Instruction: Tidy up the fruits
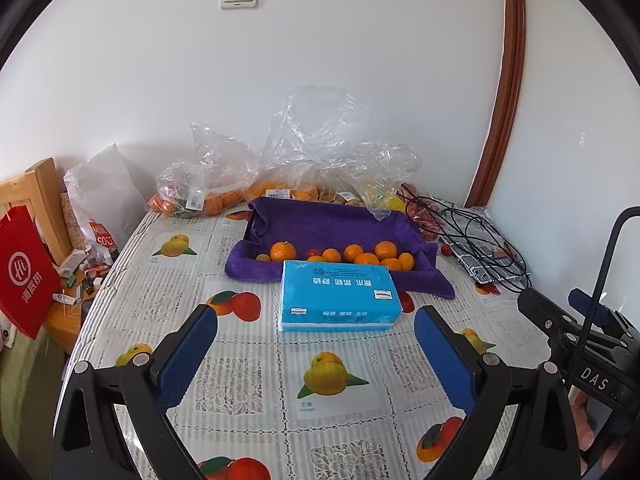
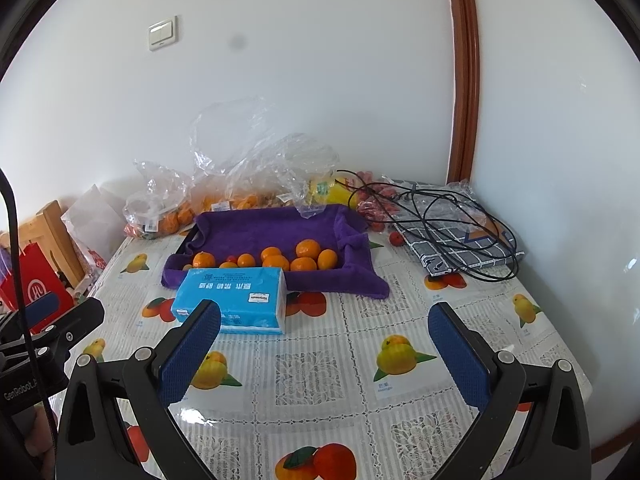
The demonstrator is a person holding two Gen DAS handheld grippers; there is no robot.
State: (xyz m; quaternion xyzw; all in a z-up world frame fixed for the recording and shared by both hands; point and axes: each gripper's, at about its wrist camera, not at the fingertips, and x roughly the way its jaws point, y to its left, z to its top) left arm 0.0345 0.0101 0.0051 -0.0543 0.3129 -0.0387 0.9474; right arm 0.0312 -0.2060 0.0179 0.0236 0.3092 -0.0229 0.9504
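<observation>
A tray lined with a purple towel (image 1: 332, 224) (image 2: 272, 226) sits mid-table and holds several oranges (image 1: 283, 251) (image 2: 308, 249) along its near side. Clear plastic bags of more oranges (image 1: 208, 200) (image 2: 168, 216) lie behind it by the wall. A small red fruit (image 1: 446, 249) (image 2: 396, 238) lies on the table right of the tray. My left gripper (image 1: 316, 320) is open and empty above the tablecloth, short of a blue tissue pack (image 1: 338, 296) (image 2: 236, 300). My right gripper (image 2: 324, 320) is open and empty to the right of the pack.
A folded checked cloth with a black cable (image 1: 480, 244) (image 2: 460, 236) lies at the back right. A red bag (image 1: 24, 276) and a wooden chair (image 1: 40, 200) stand left of the table. The wall is close behind.
</observation>
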